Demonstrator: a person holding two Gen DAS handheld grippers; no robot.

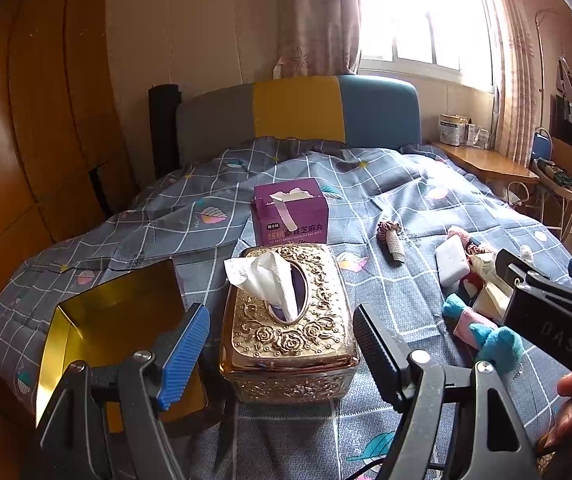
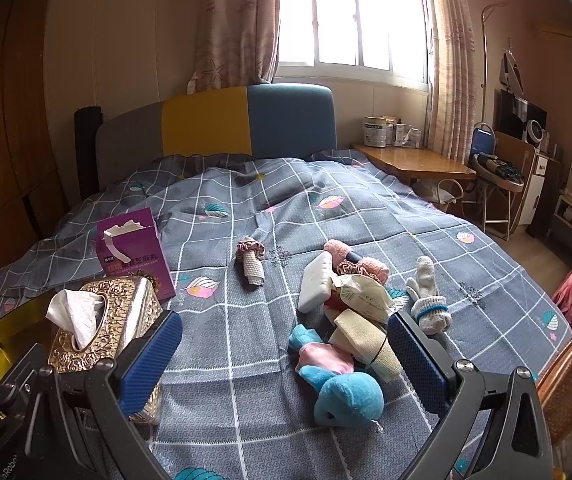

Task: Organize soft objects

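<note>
A blue and pink plush toy (image 2: 341, 388) lies on the bed between my right gripper's open fingers; it also shows in the left wrist view (image 1: 485, 332). Behind it is a pile of soft things: a white pad (image 2: 315, 286), beige cloths (image 2: 369, 340), pink cloth (image 2: 345, 254) and a grey glove (image 2: 427, 300). A rolled cloth with a scrunchie (image 2: 250, 264) lies apart. My right gripper (image 2: 286, 354) is open and empty. My left gripper (image 1: 282, 344) is open and empty, above a gold tissue box (image 1: 286, 320). An open gold tin (image 1: 114, 332) stands left of it.
A purple carton (image 1: 289, 212) stands behind the tissue box on the grey checked bedspread (image 2: 246, 208). A wooden wardrobe (image 1: 26, 120) lines the left side. A wooden side table (image 2: 409, 160) with tins stands at the right of the headboard. A wicker chair (image 2: 569, 380) is near right.
</note>
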